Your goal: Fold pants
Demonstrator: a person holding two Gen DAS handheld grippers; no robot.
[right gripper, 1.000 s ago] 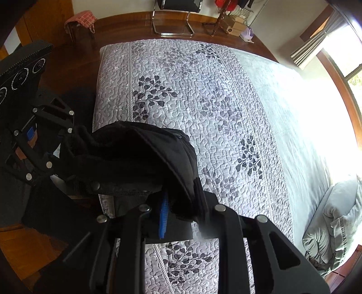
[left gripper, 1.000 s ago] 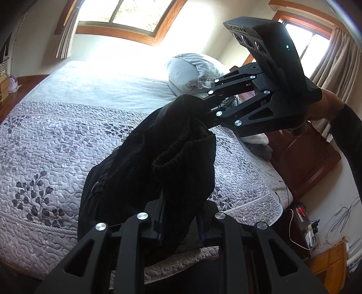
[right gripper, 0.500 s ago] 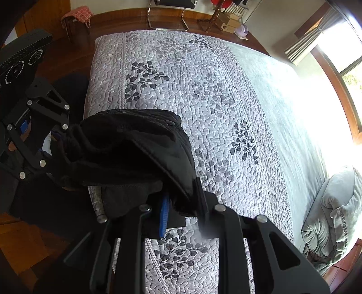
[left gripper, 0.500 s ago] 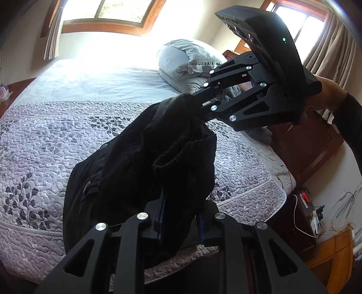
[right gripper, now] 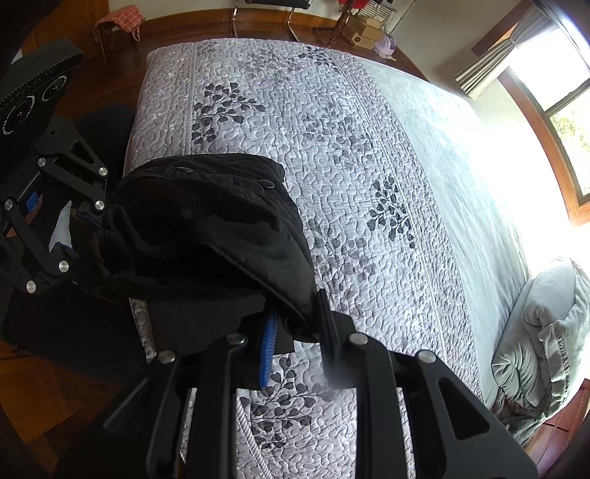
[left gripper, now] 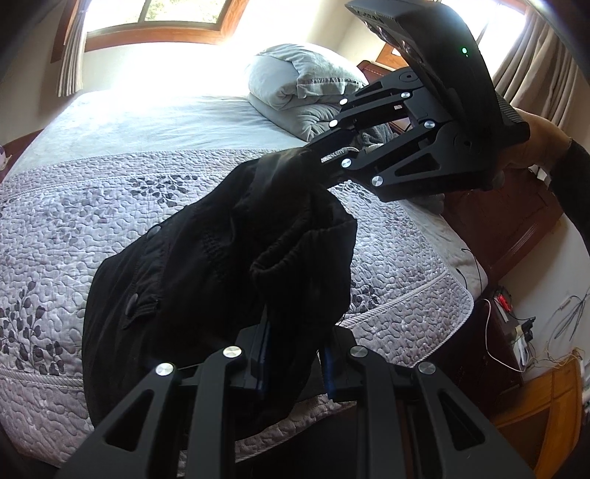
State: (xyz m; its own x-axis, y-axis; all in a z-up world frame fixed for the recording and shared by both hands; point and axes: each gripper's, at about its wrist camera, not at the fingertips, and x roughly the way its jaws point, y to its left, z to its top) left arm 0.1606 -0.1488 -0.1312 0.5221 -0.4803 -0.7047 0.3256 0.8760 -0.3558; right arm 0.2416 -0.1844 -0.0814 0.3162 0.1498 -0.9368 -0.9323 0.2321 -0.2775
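Note:
Black pants (left gripper: 206, 265) hang bunched between my two grippers over the near edge of a bed. My left gripper (left gripper: 295, 339) is shut on one end of the pants, cloth filling the jaws. My right gripper (right gripper: 295, 320) is shut on the other end; it shows in the left wrist view (left gripper: 317, 165) at upper right, pinching the top of the bundle. The pants (right gripper: 206, 228) drape leftward in the right wrist view to the left gripper (right gripper: 88, 221). The lower part of the pants hangs over the quilt edge.
The bed has a grey quilt with leaf print (right gripper: 332, 154) and a plain grey sheet (left gripper: 147, 121) beyond. Grey pillows (left gripper: 302, 84) lie at the head. A wooden nightstand (left gripper: 509, 221) and cables (left gripper: 516, 324) stand at right. A chair (right gripper: 265, 14) and stool (right gripper: 118, 25) stand on the wood floor.
Both grippers have carried the pants further over the bed; the hanging part has swung out over the quilt. Both grips are unchanged.

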